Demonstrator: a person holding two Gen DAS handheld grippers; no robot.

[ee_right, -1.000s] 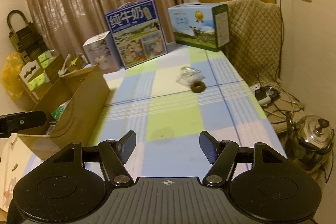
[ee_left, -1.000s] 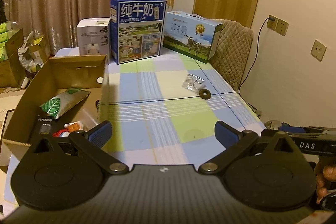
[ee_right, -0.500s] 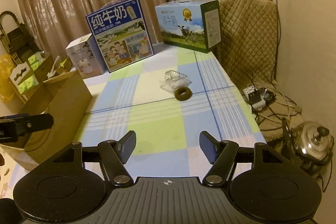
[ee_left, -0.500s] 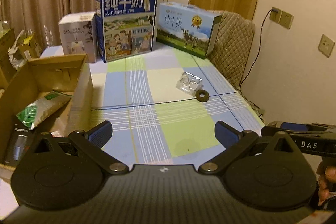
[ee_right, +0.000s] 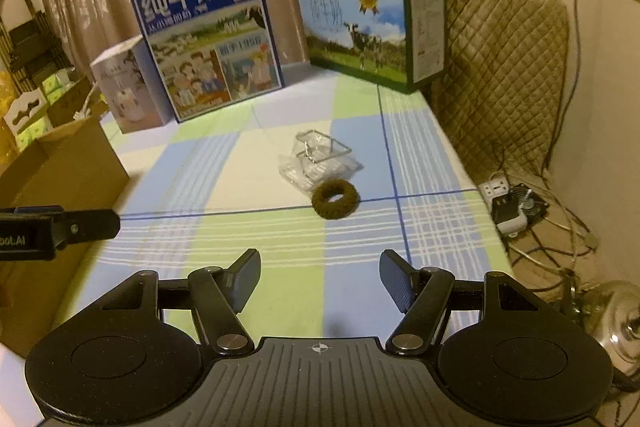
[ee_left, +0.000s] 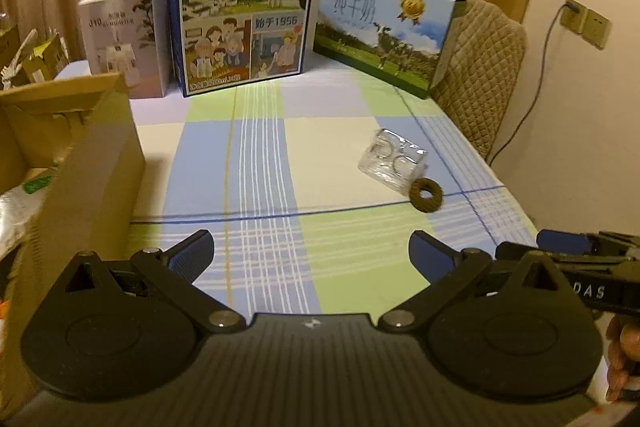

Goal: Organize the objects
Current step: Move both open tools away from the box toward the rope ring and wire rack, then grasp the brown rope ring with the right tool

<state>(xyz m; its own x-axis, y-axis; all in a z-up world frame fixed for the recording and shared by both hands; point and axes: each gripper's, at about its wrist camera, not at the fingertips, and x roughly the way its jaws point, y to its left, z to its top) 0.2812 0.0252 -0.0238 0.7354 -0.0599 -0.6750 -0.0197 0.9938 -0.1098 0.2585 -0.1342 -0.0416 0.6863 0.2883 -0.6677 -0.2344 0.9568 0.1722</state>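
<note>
A dark brown ring (ee_left: 426, 189) (ee_right: 335, 199) lies on the checked tablecloth, touching a clear plastic package (ee_left: 393, 161) (ee_right: 318, 163) just behind it. My left gripper (ee_left: 311, 253) hovers open and empty over the near side of the table, with the ring ahead to its right. My right gripper (ee_right: 319, 277) is open and empty too, directly in front of the ring and a short way back from it. An open cardboard box (ee_left: 86, 163) (ee_right: 60, 163) with a green-and-white packet (ee_left: 18, 199) inside stands at the table's left.
At the back of the table stand a tall blue milk carton case (ee_left: 244, 7) (ee_right: 208, 39), a low blue-green milk case (ee_left: 386, 29) (ee_right: 368, 27) and a white box (ee_left: 124, 39). A quilted chair (ee_right: 500, 67) is at the right; cables and a kettle (ee_right: 616, 323) lie on the floor.
Both grippers have moved forward over the table toward the ring and package, which now look larger. The left view has swung right, so less of the cardboard box shows. Both stay open.
</note>
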